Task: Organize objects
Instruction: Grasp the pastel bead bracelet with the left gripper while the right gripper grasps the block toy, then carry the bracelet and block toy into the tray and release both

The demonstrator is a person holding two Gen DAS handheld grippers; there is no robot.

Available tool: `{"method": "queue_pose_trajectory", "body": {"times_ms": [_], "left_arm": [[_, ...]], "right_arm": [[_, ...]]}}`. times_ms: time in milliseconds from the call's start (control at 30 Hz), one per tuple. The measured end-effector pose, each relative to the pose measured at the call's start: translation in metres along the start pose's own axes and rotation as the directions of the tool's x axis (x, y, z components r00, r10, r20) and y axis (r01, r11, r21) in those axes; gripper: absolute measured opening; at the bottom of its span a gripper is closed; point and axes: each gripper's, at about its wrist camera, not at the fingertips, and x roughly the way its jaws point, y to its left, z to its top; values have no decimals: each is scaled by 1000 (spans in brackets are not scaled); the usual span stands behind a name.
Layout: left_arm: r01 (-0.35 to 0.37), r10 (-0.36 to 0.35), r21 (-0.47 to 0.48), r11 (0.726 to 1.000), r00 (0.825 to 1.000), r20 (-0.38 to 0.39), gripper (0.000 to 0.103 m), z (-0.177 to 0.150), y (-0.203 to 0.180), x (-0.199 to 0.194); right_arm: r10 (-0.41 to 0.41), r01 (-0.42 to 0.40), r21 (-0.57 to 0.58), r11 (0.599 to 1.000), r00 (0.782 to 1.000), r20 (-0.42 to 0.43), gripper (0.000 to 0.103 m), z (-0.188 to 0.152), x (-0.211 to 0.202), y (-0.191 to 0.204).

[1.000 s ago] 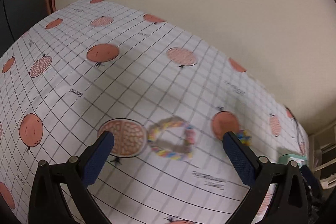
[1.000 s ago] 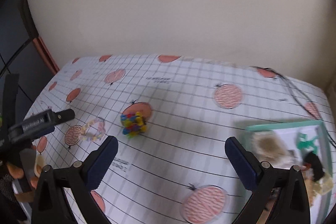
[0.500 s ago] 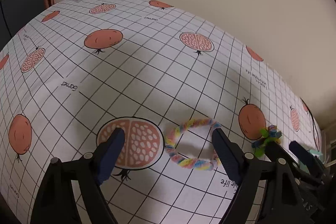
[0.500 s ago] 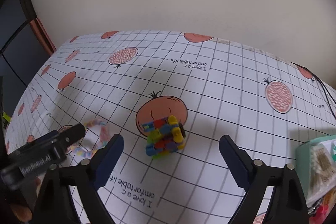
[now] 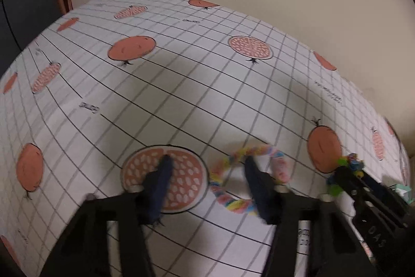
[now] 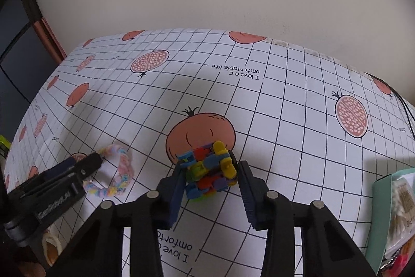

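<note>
A pastel braided ring (image 5: pixel 259 149) lies flat on the gridded pomegranate tablecloth (image 5: pixel 181 95). My left gripper (image 5: pixel 207 160) is low over it and open. Its right finger (image 5: pixel 255 181) sits inside the loop and its left finger (image 5: pixel 160 181) outside, so the ring's left strand lies between them with a gap. A colourful block toy (image 6: pixel 207 173) rests on the cloth by a printed orange fruit. My right gripper (image 6: pixel 211 166) is shut on it, fingers pressing both sides. The right wrist view shows the ring (image 6: pixel 122 168) and left gripper (image 6: pixel 88 164); the left wrist view shows the toy (image 5: pixel 350 162).
A mint-green box (image 6: pixel 378 199) holding small items stands at the right edge of the table. A thin black cable (image 6: pixel 404 105) runs along the far right. A beige wall backs the table, and a dark gap lies beyond its left edge.
Both grippers came down and forward onto their objects and narrowed. The right fingers closed from wide apart onto the block toy. The left fingers now straddle the ring's strand.
</note>
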Motion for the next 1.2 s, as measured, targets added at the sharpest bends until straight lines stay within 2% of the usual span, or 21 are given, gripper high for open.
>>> {"method": "queue_pose_trajectory", "body": {"times_ms": [100,167,367,433,700,833,967,1067,1200], "left_arm": [[-34,33,41,999,999,17,31,-1,-1,0],[-37,36,48,998,999,24,14,0,-1,0],[-4,3,34,999,999,34,10,0,0,0],[13,-13,16,1000,1000,26,7,0,1,-1],[107,-108,-44,993,994,-23,7,-11,3,-7],[96,-98,-48,994,994,-39,7,-22,4,-14],[85,-93,-94,992,992,-87,7,-37,7,-26],[64,-72,-70,995,991,-112,7,-50,-3,-34],[74,-84,-68,995,985,-148,6,-71,-10,-51]], "right_arm": [[4,-4,-9,1000,1000,-6,42,-1,-1,-1],[7,-7,-8,1000,1000,-8,42,-2,-2,-4],[25,-25,2,1000,1000,-7,41,-15,-15,-8],[20,-20,-6,1000,1000,-11,41,-22,-20,-9],[24,-24,-3,1000,1000,-4,40,-49,-57,-15],[7,-7,-27,1000,1000,0,40,-65,-86,-19],[-18,18,-50,999,1000,0,40,-80,-117,-24],[-28,29,-65,997,1000,6,40,-90,-137,-29],[-37,37,-36,999,999,2,40,-104,-160,-45]]}}
